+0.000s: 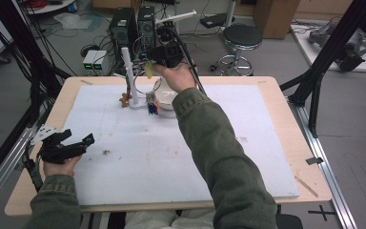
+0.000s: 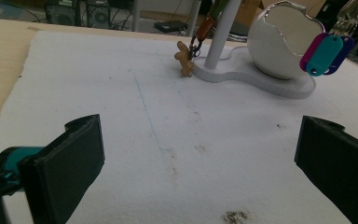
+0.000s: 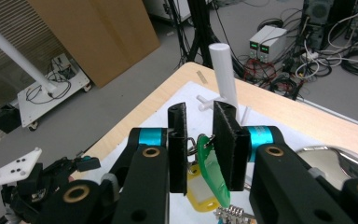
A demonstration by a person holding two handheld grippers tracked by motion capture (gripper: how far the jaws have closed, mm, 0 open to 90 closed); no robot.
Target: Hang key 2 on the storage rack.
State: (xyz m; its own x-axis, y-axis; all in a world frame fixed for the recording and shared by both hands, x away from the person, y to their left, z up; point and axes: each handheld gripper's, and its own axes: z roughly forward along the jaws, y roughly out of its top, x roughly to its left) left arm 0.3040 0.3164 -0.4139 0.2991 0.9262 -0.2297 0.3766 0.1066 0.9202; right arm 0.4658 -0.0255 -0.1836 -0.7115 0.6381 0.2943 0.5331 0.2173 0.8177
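A white key stand rises at the far middle of the white mat, its post carrying small pegs. My right gripper hovers beside the post top, shut on a key ring with a green tag; a yellow tag dangles beneath it. A gingerbread charm hangs low on the stand, and coloured tags hang in front of the white bowl. My left gripper lies low at the mat's left edge, open, nothing between its jaws.
The mat covers most of the wooden table. Beyond the far edge stand computer towers, cables and a stool. A black frame post leans at the right.
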